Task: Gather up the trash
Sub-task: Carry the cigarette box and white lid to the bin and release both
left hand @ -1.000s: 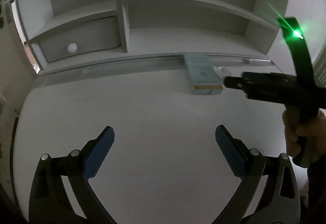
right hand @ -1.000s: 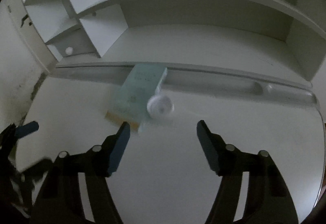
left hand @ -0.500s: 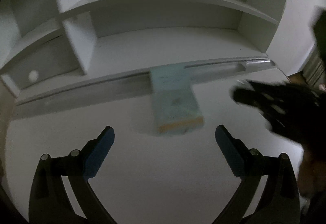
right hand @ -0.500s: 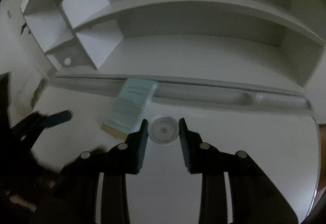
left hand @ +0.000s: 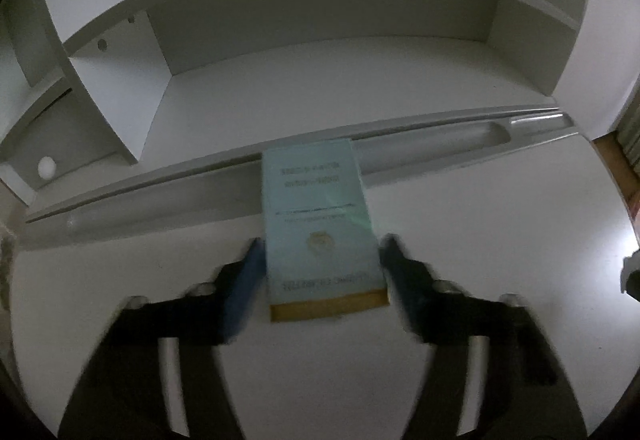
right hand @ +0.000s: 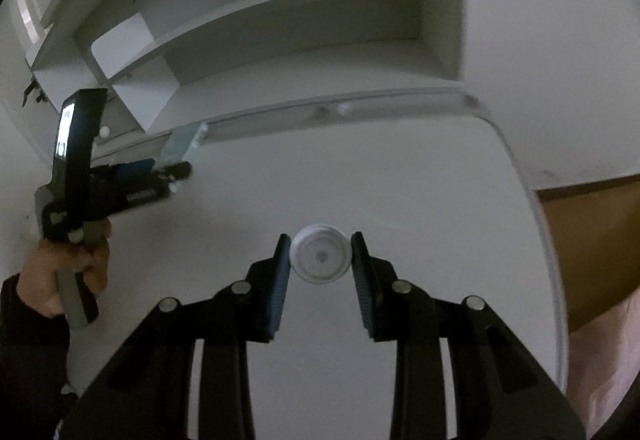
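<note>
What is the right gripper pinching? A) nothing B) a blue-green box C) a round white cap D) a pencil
C: in the right wrist view, the right gripper has its blue pads pressed on both sides of the round white cap; the blue-green box sits between the left gripper's fingers instead.

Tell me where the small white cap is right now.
In the right wrist view, the white cap sits clamped in the right gripper, above the white desk.
</note>
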Demonstrator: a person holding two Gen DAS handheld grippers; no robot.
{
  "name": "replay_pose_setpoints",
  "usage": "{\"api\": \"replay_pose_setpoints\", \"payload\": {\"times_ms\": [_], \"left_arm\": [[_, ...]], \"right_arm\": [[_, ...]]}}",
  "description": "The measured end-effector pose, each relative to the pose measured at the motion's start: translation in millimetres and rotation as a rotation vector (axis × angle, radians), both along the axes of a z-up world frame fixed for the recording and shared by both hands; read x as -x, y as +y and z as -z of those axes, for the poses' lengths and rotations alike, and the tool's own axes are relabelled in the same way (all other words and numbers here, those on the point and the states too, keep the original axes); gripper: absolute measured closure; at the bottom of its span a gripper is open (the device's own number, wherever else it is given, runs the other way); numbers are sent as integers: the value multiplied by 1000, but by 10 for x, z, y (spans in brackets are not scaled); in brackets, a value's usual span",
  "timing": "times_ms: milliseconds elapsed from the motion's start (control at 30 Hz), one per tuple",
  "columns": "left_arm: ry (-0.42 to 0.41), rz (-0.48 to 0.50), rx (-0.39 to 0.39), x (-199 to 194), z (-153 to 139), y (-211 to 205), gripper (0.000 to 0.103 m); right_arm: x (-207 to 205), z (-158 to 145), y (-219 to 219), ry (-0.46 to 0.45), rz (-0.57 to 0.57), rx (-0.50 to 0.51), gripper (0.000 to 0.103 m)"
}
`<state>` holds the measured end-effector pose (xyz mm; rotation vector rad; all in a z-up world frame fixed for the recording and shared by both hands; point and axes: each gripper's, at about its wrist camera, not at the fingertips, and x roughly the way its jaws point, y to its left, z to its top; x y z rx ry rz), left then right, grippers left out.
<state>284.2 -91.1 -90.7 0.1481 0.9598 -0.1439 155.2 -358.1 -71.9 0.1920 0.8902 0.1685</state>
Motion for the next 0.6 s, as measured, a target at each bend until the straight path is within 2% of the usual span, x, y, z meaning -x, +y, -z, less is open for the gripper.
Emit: {"api": "replay_pose_setpoints", "payload": {"times_ms": [133, 233, 333, 467, 600], "left_arm": [[-2, 27, 43, 248, -104, -178, 47], [-22, 120, 83, 623, -227, -571, 47], [-29, 265, 143, 1102, -316, -1151, 47], [-23, 507, 208, 1855, -383, -2048, 47], [5, 739, 230, 2545, -366, -2820, 47]], "right_arm": [[444, -33, -422, -21, 82, -6, 72], [877, 4, -831, -25, 174, -6, 72], [1345, 88, -1268, -14, 286, 5, 72], [2017, 256, -1872, 17, 444, -4, 72], [2577, 416, -2254, 56, 545, -31, 72]]}}
